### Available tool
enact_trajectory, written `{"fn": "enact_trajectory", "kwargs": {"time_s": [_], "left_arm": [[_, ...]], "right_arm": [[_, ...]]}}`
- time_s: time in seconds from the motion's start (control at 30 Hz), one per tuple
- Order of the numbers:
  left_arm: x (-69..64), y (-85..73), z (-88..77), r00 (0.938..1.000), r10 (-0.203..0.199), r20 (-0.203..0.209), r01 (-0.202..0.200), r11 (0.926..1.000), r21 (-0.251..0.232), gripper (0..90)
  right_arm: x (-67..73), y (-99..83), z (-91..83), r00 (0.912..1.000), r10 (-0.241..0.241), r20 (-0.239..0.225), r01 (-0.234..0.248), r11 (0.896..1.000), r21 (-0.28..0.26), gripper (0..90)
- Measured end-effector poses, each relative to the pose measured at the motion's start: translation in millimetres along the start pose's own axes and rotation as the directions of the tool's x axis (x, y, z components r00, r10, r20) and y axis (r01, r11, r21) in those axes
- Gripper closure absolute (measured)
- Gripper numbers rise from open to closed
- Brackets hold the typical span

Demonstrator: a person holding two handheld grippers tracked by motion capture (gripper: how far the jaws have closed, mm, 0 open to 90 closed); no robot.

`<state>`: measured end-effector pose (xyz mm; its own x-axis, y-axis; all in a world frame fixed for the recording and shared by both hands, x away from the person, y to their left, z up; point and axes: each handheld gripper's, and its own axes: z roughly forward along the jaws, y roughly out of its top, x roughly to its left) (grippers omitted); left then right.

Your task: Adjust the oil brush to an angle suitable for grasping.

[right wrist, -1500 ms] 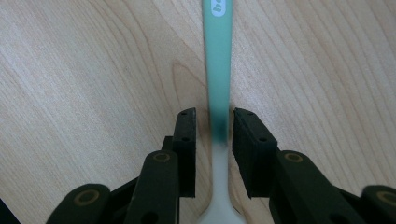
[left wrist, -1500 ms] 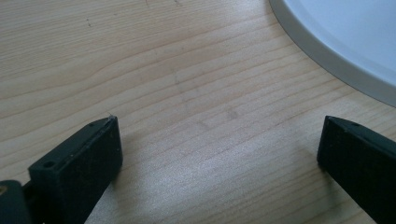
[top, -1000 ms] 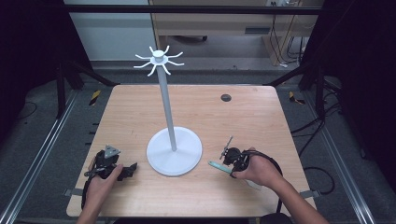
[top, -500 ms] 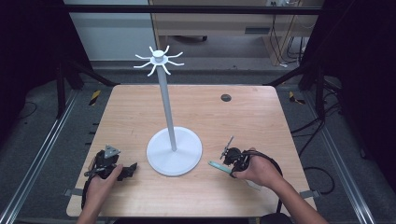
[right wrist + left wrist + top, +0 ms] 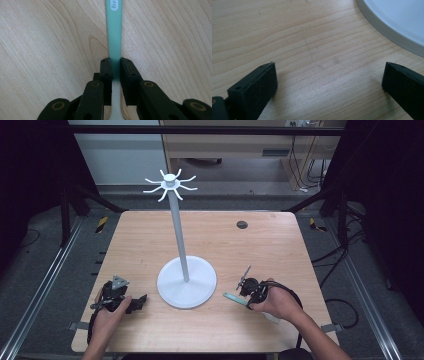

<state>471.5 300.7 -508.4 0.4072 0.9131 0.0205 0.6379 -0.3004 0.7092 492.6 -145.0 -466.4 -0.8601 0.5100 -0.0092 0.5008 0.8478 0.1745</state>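
A thin teal handle (image 5: 114, 30) that turns white toward its near end lies flat on the wooden table (image 5: 280, 255). My right gripper (image 5: 115, 67) is shut on it; the jaws have just been closing and both pads press its sides. In the high view the right gripper (image 5: 243, 299) rests on the table at the front right, and the teal handle (image 5: 231, 297) points left toward the white stand's round base (image 5: 187, 282). My left gripper (image 5: 140, 301) lies at the front left, left of the base. Its jaws (image 5: 329, 75) stand open over bare wood.
The stand's pole (image 5: 179, 235) rises from the base to a ring of white hooks (image 5: 170, 184). The base rim (image 5: 397, 20) is close ahead of the left jaws. A black round grommet (image 5: 242, 224) sits at the back right. Metal rails run along both table sides.
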Motion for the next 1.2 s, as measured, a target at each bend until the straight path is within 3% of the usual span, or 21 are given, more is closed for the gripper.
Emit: {"fn": "enact_trajectory", "kwargs": {"time_s": [0.37, 0.53, 0.87, 1.07, 1.2], "left_arm": [[0.0, 0.0, 0.0, 1.0000, 0.001, -0.001, -0.001, 1.0000, 0.000, 0.0], [0.0, 0.0, -0.1, 1.0000, 0.001, 0.000, -0.001, 1.0000, 0.000, 0.0], [-0.5, 0.0, 0.1, 1.0000, -0.004, 0.000, 0.004, 1.0000, -0.003, 0.0], [-0.6, -0.1, 0.1, 1.0000, -0.004, 0.000, 0.004, 1.0000, -0.003, 0.0], [-0.6, 0.1, -0.2, 1.0000, 0.000, 0.000, 0.000, 1.0000, 0.001, 0.0]], "right_arm": [[-1.1, 0.4, -0.4, 0.9998, 0.006, -0.019, -0.006, 1.000, 0.005, 81.8], [-0.5, -1.9, -2.9, 0.9993, 0.016, -0.035, -0.016, 1.000, -0.024, 82.0], [-3.5, -1.3, -22.2, 0.9996, 0.024, -0.017, -0.025, 0.996, -0.086, 82.1], [-8.5, 1.9, -43.9, 0.9983, 0.058, 0.005, -0.056, 0.987, -0.150, 82.0], [-13.3, 3.8, -60.1, 0.9964, 0.080, 0.027, -0.072, 0.972, -0.221, 82.0]]}}
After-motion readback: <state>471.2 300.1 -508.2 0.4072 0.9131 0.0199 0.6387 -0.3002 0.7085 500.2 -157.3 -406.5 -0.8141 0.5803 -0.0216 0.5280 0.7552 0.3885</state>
